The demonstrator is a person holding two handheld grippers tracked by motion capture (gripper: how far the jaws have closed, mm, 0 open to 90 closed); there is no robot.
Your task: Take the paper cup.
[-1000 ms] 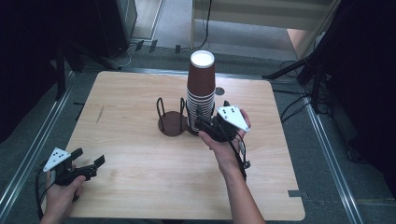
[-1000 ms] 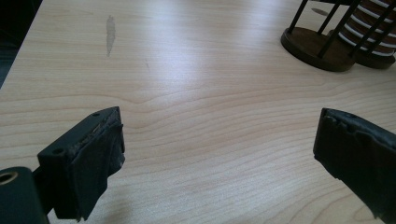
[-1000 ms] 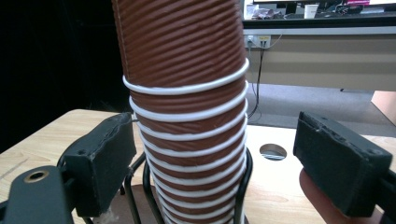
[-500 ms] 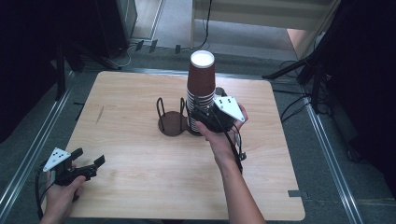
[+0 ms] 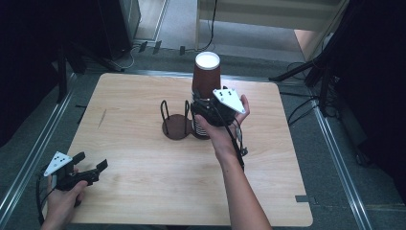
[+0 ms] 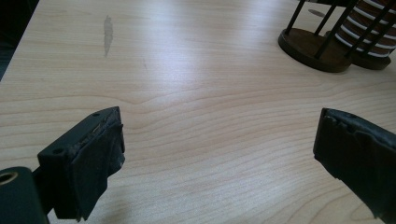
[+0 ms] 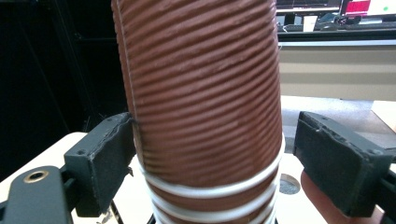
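Right gripper view, right gripper (image 7: 210, 158) open around nested brown cups (image 7: 201, 93), possibly touching, left gripper (image 6: 219, 158) open

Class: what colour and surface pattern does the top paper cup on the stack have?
Brown, with fine horizontal ribbing; the top paper cup shows best in the right gripper view.
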